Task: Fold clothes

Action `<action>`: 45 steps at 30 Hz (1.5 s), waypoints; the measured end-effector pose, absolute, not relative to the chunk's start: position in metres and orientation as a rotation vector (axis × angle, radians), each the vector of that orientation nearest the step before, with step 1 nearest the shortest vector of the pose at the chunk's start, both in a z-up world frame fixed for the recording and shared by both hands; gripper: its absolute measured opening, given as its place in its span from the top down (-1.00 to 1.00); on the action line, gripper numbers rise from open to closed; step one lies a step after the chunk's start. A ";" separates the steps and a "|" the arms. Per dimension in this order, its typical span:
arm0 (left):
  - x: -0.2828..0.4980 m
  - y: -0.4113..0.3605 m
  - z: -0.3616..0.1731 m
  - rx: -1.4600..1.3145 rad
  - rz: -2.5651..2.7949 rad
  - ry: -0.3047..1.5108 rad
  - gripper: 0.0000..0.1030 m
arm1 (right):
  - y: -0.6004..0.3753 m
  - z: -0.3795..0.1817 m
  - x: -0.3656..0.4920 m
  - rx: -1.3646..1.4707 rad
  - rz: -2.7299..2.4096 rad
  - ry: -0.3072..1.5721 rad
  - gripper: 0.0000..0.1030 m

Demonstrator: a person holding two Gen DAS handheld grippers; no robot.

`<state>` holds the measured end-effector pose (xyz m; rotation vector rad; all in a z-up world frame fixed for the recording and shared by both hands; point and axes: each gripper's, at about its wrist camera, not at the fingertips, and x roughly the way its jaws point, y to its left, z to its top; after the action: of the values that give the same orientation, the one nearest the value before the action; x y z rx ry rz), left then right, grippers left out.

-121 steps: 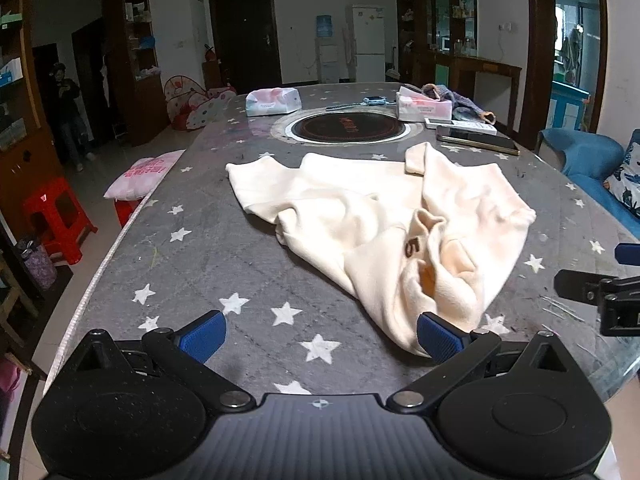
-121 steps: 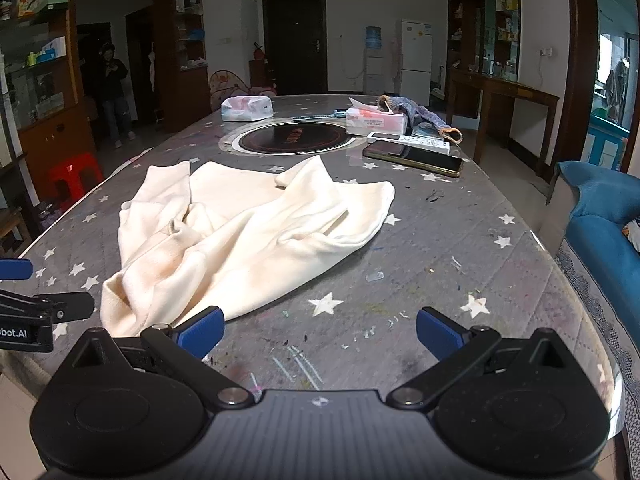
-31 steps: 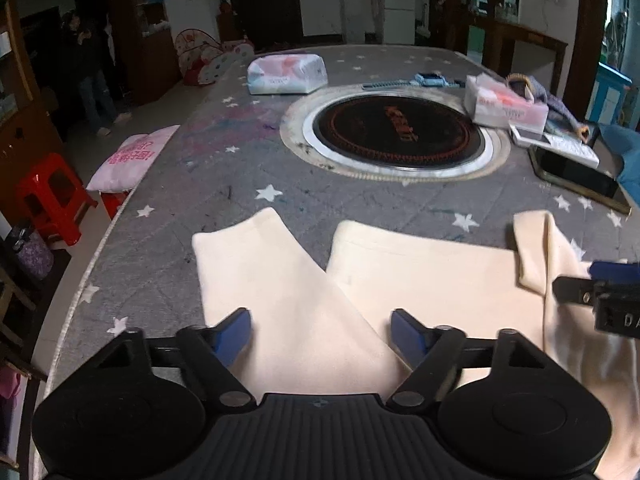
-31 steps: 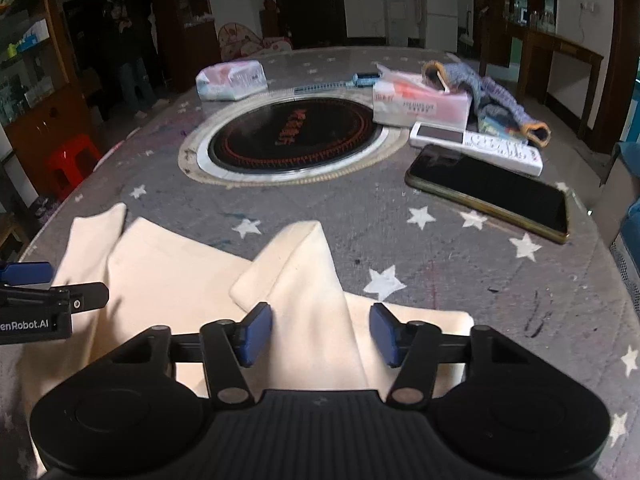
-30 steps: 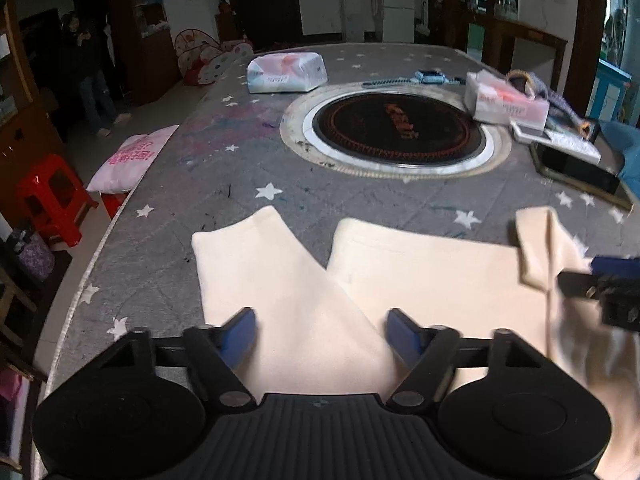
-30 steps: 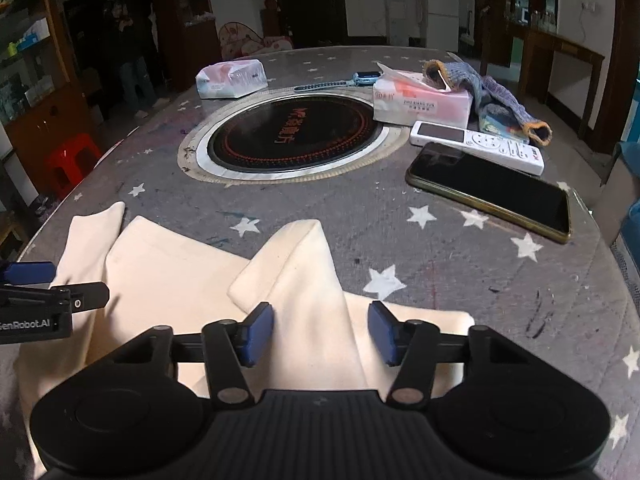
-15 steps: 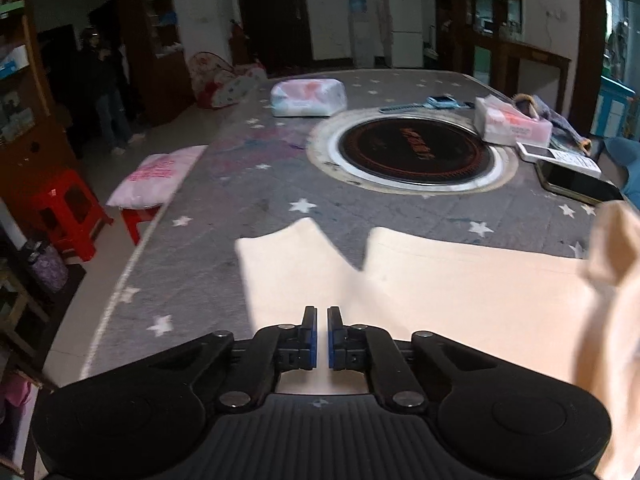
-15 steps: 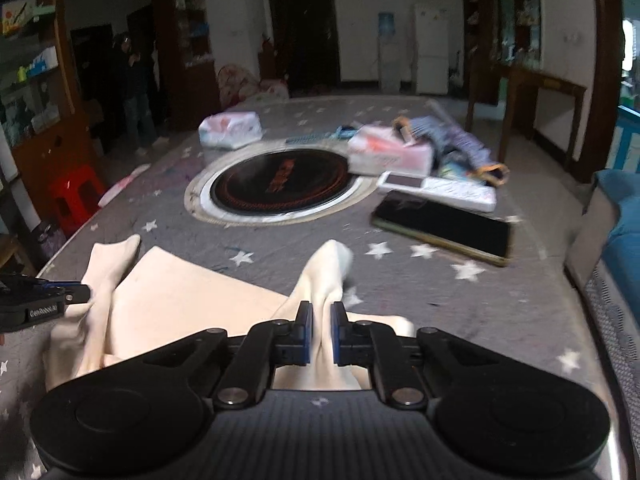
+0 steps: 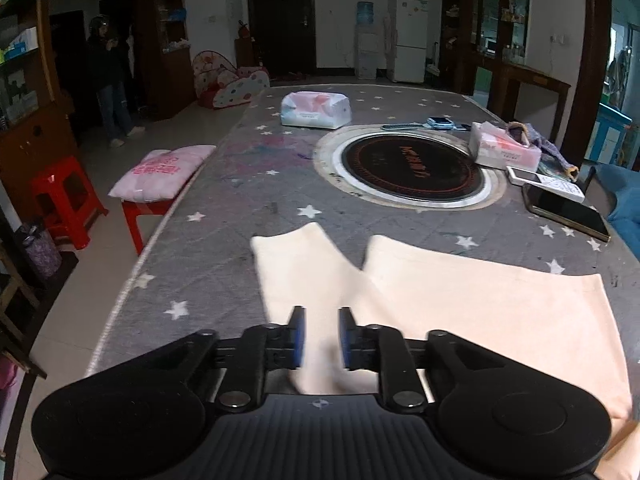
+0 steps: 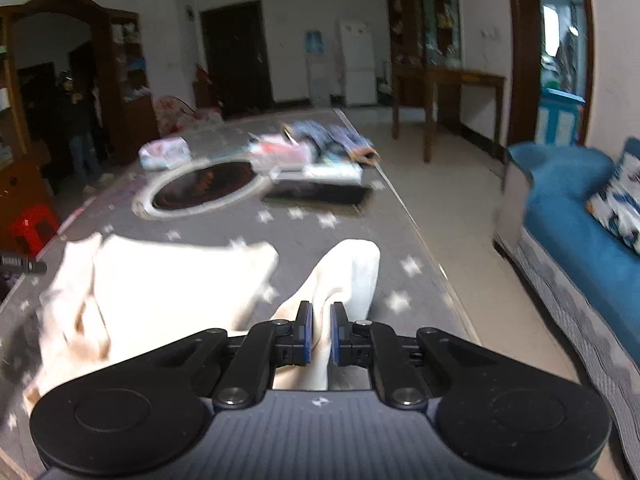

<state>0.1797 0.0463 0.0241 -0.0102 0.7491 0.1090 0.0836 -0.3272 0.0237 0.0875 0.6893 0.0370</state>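
Observation:
A cream sweatshirt (image 9: 480, 308) lies spread on the grey star-patterned table (image 9: 208, 264), its body flat. Its left sleeve (image 9: 296, 264) runs forward from my left gripper (image 9: 322, 338). That gripper's blue pads stand a narrow gap apart with the sleeve cloth filling it. In the blurred right wrist view, my right gripper (image 10: 320, 332) is shut on the right sleeve (image 10: 352, 268), which is drawn out toward the table's right edge. The sweatshirt body (image 10: 172, 280) lies to the left of that sleeve.
Beyond the garment sit a round black hob (image 9: 412, 164), a tissue pack (image 9: 316, 110), a tissue box (image 9: 504, 148), a remote (image 9: 544, 182) and a dark phone (image 9: 568, 210). Red stools (image 9: 64, 196) and a standing person (image 9: 108, 88) are left; a blue sofa (image 10: 580, 216) is right.
Both grippers closed on the sleeves within the last second. The right one then swung right with its sleeve, flattening the body. The left jaws now stand slightly wider than half a second ago.

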 end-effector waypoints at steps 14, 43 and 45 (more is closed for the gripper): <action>0.225 0.022 -0.001 -0.035 0.106 0.831 -0.20 | -0.339 0.020 0.067 0.053 -0.025 0.697 0.39; 0.146 0.088 0.032 -0.130 0.094 0.769 0.82 | -0.161 0.023 0.070 -0.190 0.650 0.731 0.13; 0.146 0.091 0.032 -0.131 0.101 0.771 0.79 | -0.147 0.016 0.073 -0.206 0.675 0.745 0.17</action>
<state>0.1457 0.0911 0.0319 -0.1307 0.7706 0.1006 0.0733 -0.1470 0.0165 -0.2061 0.7448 0.6750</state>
